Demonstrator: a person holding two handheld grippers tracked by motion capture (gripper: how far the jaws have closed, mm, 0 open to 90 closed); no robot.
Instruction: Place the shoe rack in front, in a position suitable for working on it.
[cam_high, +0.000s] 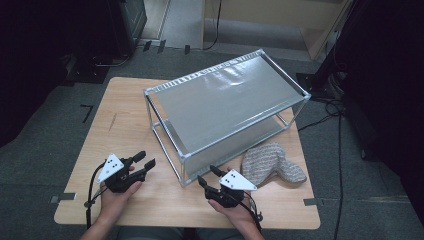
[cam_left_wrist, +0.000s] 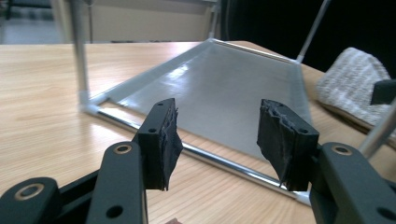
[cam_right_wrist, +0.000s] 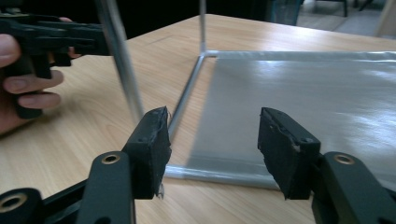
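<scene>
Both jaws part-open, empty: left gripper (cam_high: 143, 162), right gripper (cam_high: 209, 174). Rack (cam_high: 227, 95) mid-table, near corner between them; knit cloth (cam_high: 272, 164) right. Square up on near posts before closing.

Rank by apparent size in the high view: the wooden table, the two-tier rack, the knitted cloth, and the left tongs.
1. Wooden table
2. Two-tier rack
3. Knitted cloth and left tongs: these look about alike, too close to rank.
</scene>
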